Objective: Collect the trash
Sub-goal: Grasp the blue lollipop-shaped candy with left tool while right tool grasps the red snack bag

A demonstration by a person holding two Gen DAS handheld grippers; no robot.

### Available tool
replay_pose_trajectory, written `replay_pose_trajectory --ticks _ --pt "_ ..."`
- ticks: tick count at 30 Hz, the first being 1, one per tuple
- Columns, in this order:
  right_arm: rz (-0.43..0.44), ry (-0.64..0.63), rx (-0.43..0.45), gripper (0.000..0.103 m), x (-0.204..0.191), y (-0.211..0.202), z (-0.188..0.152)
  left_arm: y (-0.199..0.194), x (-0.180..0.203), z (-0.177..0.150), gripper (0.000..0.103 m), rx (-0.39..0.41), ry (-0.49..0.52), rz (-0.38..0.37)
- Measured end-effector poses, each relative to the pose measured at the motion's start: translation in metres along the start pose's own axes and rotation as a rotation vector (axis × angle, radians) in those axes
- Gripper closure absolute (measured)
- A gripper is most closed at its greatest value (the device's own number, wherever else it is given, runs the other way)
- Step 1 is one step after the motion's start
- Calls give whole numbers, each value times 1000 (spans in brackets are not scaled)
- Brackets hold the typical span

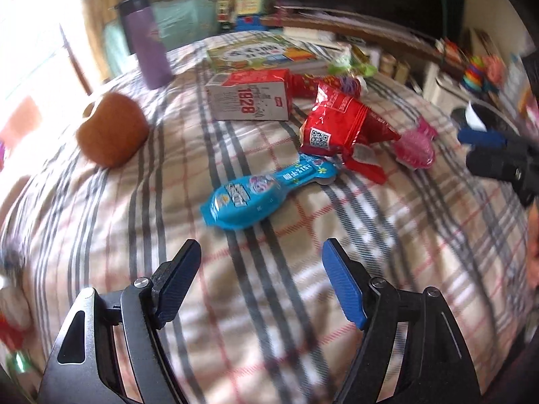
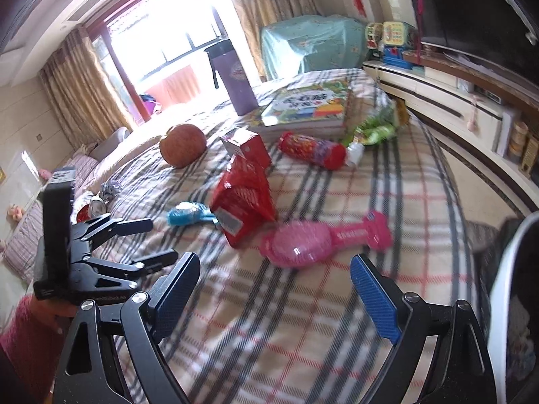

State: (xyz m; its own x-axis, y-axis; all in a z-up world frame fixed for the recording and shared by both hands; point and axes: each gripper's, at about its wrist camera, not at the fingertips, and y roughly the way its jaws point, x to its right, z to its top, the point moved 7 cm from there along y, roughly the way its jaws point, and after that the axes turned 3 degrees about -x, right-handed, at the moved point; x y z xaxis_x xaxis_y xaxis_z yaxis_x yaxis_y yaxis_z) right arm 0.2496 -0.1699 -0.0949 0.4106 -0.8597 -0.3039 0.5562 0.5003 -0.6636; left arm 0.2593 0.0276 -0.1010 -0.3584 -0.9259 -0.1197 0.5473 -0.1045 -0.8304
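Left wrist view: left gripper hovers over the plaid cloth, fingers spread wide, nothing between them. Just ahead lies a blue candy wrapper, flat on the cloth, apart from the fingertips. Behind it, a crumpled red snack bag with a QR code, touching or overlapping the blue wrapper's far end. Pink plastic wrapper sits just right of the red bag. Red-and-white carton marked 1828 lies on its side further back, near a red tube wrapper and a green wrapper. Apple is to the left, purple bottle upright behind it, book at the far side. Right wrist view: right gripper also spread wide and empty, above the cloth, with the pink wrapper just ahead, clear of the fingertips. Red bag stands tilted beyond it. Left gripper shows at left, jaws apart.
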Motion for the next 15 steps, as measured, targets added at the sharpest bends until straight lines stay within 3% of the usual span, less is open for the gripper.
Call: replay_pose_trajectory --ticks 10,14,15 --pt "22 -17 -56 31 -1 48 20 25 -1 22 25 -11 145 -76" --pt "47 -4 -73 55 -4 58 25 27 2 28 25 0 162 -106" --pt "50 -8 -79 71 -5 60 25 27 4 29 26 3 165 -109"
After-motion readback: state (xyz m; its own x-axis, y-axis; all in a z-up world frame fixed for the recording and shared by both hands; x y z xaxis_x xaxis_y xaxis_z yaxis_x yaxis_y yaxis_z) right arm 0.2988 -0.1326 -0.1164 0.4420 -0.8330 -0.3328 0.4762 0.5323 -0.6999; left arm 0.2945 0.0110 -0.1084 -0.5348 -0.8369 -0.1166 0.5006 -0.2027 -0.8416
